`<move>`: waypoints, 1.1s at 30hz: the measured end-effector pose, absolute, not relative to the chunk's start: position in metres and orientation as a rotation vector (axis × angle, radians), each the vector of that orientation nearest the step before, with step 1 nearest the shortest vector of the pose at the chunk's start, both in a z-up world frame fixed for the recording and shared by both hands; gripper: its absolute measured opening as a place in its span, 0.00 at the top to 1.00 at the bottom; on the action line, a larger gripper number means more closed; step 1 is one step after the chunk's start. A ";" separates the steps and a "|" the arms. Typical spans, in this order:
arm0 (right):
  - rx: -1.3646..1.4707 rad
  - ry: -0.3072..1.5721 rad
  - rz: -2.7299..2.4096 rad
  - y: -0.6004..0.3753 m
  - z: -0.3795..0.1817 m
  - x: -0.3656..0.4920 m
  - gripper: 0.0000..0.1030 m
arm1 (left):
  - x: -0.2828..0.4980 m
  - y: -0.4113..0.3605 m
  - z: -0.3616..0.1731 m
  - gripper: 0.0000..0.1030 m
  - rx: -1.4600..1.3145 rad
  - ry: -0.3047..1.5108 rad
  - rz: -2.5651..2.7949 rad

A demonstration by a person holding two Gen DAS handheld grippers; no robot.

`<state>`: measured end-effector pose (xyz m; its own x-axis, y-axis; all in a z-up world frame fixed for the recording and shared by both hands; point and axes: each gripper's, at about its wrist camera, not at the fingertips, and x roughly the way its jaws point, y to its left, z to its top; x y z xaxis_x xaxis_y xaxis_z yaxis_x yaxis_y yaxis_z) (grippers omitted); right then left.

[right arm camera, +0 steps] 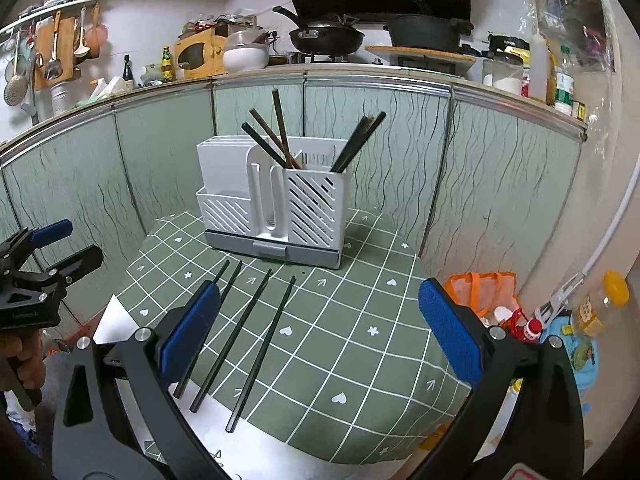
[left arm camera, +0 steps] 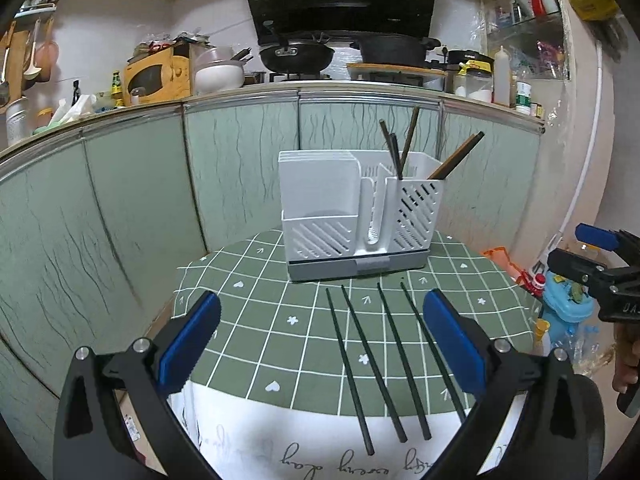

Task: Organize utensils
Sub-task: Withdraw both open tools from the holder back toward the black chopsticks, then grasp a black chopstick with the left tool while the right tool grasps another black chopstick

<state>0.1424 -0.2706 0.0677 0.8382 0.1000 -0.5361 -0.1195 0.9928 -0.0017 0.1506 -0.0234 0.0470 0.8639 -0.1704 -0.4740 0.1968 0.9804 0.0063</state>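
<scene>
Several dark chopsticks (left arm camera: pixel 372 360) lie side by side on the green checked tablecloth (left arm camera: pixel 272 304), in front of a white utensil holder (left arm camera: pixel 320 196). More chopsticks (left arm camera: pixel 408 140) stand in the holder's right compartments. My left gripper (left arm camera: pixel 322 340) hovers open over the lying chopsticks with nothing between its fingers. In the right wrist view the holder (right arm camera: pixel 312 204) stands at the back, and the lying chopsticks (right arm camera: pixel 262 354) sit by the left fingertip of my open, empty right gripper (right arm camera: pixel 320 330). One is partly hidden behind that finger. Each gripper shows at the other view's edge: right gripper (left arm camera: pixel 576 250), left gripper (right arm camera: pixel 76 244).
Green cabinet doors (left arm camera: pixel 120 208) wrap closely behind and left of the small table. An orange bag (right arm camera: pixel 480 292), a blue container (right arm camera: pixel 580 352) and bottles sit low on the right. The counter above holds a wok (left arm camera: pixel 296 56), pots and jars. The tablecloth's white edge (left arm camera: pixel 280 440) hangs nearest me.
</scene>
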 end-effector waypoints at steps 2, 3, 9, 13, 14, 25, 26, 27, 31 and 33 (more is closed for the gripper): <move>-0.032 0.570 0.112 -0.270 0.062 0.142 0.07 | 0.150 -0.023 0.042 0.04 0.053 0.495 -0.182; -0.034 0.573 0.111 -0.270 0.059 0.141 0.07 | 0.151 -0.023 0.040 0.04 0.052 0.498 -0.181; -0.025 0.593 0.100 -0.269 0.041 0.141 0.07 | 0.153 -0.022 0.024 0.04 0.043 0.525 -0.176; -0.022 0.609 0.098 -0.267 0.028 0.141 0.07 | 0.151 -0.021 0.011 0.04 0.037 0.535 -0.178; -0.025 0.611 0.097 -0.266 0.024 0.141 0.07 | 0.150 -0.021 0.006 0.04 0.036 0.539 -0.176; -0.043 0.647 0.095 -0.252 -0.014 0.141 0.07 | 0.148 -0.018 -0.033 0.04 0.051 0.583 -0.149; -0.041 0.655 0.099 -0.250 -0.019 0.142 0.07 | 0.148 -0.019 -0.037 0.04 0.058 0.587 -0.145; -0.039 0.658 0.100 -0.249 -0.022 0.142 0.07 | 0.148 -0.019 -0.040 0.04 0.061 0.591 -0.143; -0.034 0.675 0.110 -0.245 -0.035 0.144 0.07 | 0.148 -0.020 -0.052 0.04 0.064 0.611 -0.140; -0.043 0.685 0.112 -0.241 -0.042 0.144 0.07 | 0.149 -0.022 -0.057 0.04 0.074 0.619 -0.139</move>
<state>0.1445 -0.2407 -0.0417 0.7689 0.0890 -0.6331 -0.1171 0.9931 -0.0026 0.1487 -0.0224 -0.0575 0.8056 -0.1073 -0.5827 0.1514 0.9881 0.0275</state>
